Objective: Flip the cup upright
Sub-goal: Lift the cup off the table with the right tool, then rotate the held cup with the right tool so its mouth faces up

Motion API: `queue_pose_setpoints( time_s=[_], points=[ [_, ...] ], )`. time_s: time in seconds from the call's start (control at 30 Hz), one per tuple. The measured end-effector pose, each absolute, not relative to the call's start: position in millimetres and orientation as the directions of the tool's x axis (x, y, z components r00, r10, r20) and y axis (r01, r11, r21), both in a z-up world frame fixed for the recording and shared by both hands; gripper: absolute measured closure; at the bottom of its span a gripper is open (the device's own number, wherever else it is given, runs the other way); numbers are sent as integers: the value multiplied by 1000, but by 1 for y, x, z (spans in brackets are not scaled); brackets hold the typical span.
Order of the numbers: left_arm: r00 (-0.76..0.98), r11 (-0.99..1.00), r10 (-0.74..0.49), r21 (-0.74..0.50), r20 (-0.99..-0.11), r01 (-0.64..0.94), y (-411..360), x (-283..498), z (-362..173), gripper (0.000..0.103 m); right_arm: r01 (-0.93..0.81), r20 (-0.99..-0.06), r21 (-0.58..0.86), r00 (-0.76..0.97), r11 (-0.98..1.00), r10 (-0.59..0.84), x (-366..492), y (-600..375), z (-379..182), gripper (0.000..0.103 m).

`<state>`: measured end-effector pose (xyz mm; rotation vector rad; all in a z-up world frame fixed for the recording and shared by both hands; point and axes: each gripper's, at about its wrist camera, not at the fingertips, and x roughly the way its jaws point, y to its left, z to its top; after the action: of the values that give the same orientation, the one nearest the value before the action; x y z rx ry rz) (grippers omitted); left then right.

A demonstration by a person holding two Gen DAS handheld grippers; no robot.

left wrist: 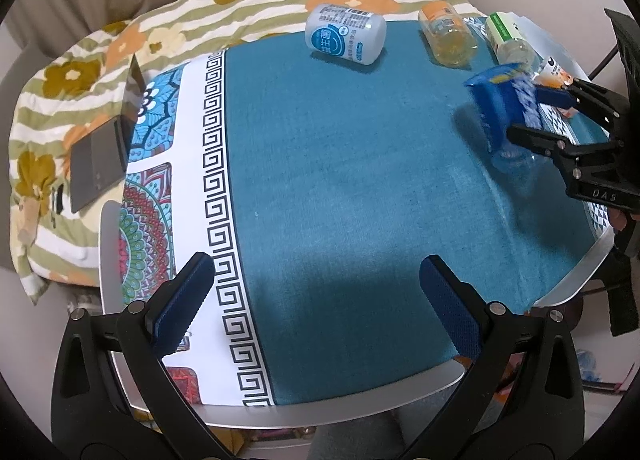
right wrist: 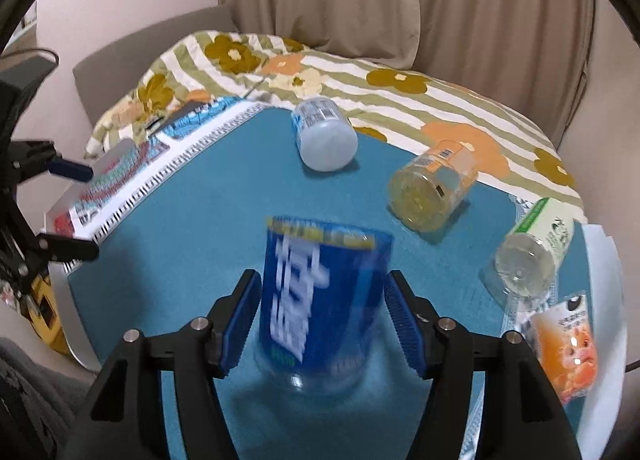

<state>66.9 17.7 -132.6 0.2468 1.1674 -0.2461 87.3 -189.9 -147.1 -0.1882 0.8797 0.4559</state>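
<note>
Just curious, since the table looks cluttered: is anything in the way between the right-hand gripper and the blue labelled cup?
Nothing visible. The blue labelled plastic cup already sits between the right gripper's blue-padded fingers. The other toppled cups, white, yellowish and green-labelled, lie farther back on the teal tablecloth.

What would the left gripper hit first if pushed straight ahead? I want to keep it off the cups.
Probably only teal tablecloth at first. The left gripper, open, points toward the white cup lying far ahead, likely the first object, though depth is unclear.
</note>
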Motion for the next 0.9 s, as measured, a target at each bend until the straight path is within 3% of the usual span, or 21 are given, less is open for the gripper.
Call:
queue_pose_setpoints(
  time_s=[0.5,0.6,0.67,0.77,0.9],
  points=[
    [396,955,-95,28,-913,294,20,61,-115,0,-444,-815,88,482,892,321,92,-194,-129,43],
    [410,961,-104,14,-906,275,26,59,-108,0,-393,-841,115,451,912,300,103,-195,-121,27],
    [419,965,-105,9,-902,261,31,59,-104,0,-375,-866,139,403,917,296,110,-194,-118,9],
    [428,972,-107,-4,-897,233,42,60,-100,0,-365,-918,174,275,915,285,118,-190,-125,0],
    [437,981,-112,-28,-892,193,55,60,-95,0,-350,-945,193,185,917,269,119,-187,-135,0]
  ],
)
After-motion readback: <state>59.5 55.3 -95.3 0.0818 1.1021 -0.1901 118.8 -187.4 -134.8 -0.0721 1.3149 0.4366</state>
